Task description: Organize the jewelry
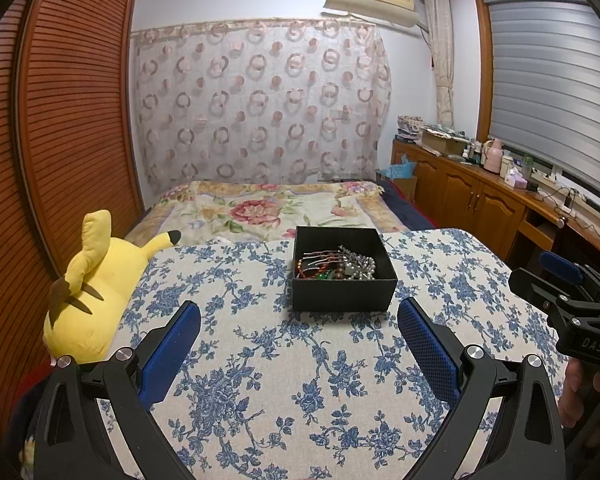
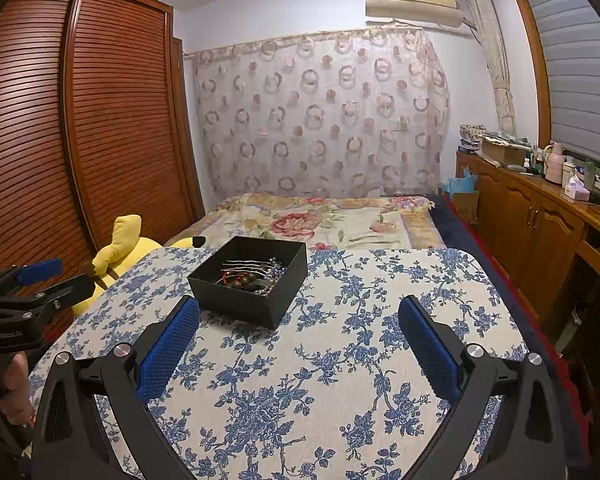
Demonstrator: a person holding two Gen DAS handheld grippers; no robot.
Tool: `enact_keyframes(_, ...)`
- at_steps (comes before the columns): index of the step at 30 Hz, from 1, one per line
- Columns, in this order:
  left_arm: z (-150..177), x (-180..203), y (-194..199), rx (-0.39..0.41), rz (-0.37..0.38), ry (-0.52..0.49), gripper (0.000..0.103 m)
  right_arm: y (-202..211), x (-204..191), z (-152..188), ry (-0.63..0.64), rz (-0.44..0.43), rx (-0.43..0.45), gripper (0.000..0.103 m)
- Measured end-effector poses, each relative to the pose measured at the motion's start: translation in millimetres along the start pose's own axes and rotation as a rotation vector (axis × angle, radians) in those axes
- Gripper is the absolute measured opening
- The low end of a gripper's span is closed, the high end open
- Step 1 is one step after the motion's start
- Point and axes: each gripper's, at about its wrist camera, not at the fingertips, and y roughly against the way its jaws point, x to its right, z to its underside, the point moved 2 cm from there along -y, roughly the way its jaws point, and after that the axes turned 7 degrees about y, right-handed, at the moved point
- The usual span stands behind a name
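A black open box [image 1: 342,292] stands on the blue floral table [image 1: 284,380]. In it lies a tangle of jewelry [image 1: 336,266]: silver chains, brown and green beads, a red cord. My left gripper [image 1: 299,322] is open and empty, just short of the box. In the right wrist view the box [image 2: 250,280] with the jewelry [image 2: 254,274] sits ahead to the left. My right gripper [image 2: 299,320] is open and empty over the table [image 2: 340,360], its left pad [image 2: 168,346] near the box's front corner. Each gripper shows at the other view's edge: the right one [image 1: 556,280] and the left one [image 2: 40,278].
A yellow plush toy [image 1: 96,284] lies at the table's left edge. Behind the table is a bed with a floral blanket [image 1: 268,208]. A wooden louvred wardrobe [image 1: 60,120] stands at the left. A wooden cabinet [image 1: 480,196] with bottles runs along the right.
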Motion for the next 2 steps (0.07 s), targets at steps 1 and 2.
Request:
enact_keyframes(1, -0.3, 0.1, 0.1, 0.001, -0.001, 0.0, 0.095, 0.0, 0.1, 0.0, 0.0, 0.0, 0.0, 0.1)
enact_keyframes(2, 0.3, 0.1, -0.2, 0.001, -0.003, -0.001, 0.095, -0.4, 0.3, -0.1, -0.001, 0.0, 0.001, 0.1)
